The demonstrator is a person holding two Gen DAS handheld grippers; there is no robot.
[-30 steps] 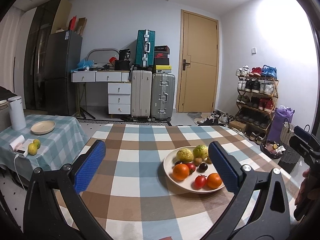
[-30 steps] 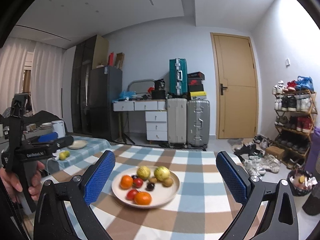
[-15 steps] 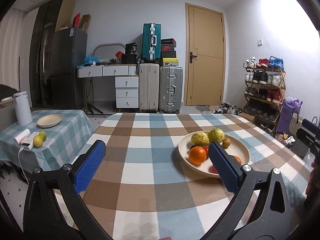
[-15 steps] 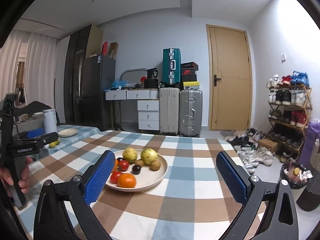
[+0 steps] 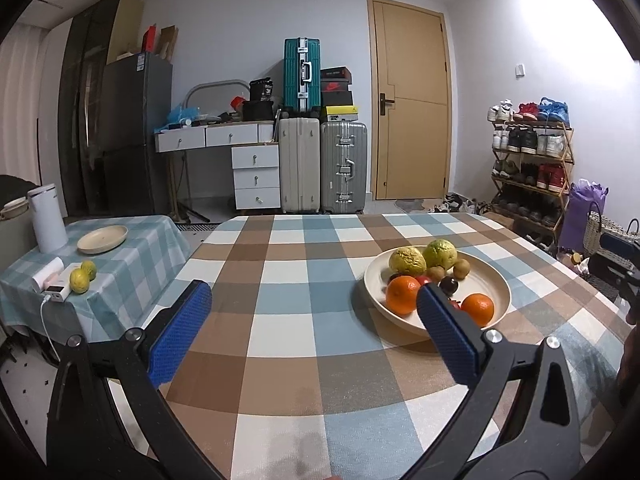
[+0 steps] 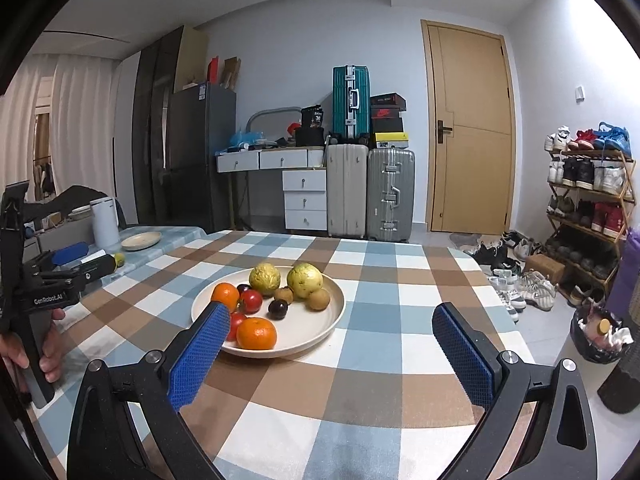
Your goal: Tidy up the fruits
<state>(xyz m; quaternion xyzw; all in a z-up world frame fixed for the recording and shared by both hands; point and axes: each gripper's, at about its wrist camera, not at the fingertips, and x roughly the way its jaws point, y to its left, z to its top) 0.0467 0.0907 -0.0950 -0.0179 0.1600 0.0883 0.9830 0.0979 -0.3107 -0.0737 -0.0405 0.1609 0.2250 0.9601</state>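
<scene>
A cream plate (image 5: 496, 280) (image 6: 324, 320) on the checked table holds two oranges (image 5: 403, 301) (image 6: 256, 333), two yellow-green guavas (image 5: 407, 261) (image 6: 305, 281), red tomatoes (image 6: 251, 301), kiwis and dark plums. My left gripper (image 5: 314, 320) is open and empty, low over the table left of the plate. My right gripper (image 6: 332, 338) is open and empty, in front of the plate's right side. Each gripper shows in the other's view, the left (image 6: 68, 264) and the right (image 5: 618, 256).
A side table (image 5: 132, 256) at the left carries an empty cream plate (image 5: 102, 239), two yellow-green fruits (image 5: 79, 280), a white kettle (image 5: 47, 218) and a charger. Suitcases, drawers, a fridge and a door stand behind. A shoe rack (image 6: 588, 216) and shoes are at the right.
Both grippers have dropped lower and closer to the table. In the left view the plate slid right, then back toward centre. Both stay open.
</scene>
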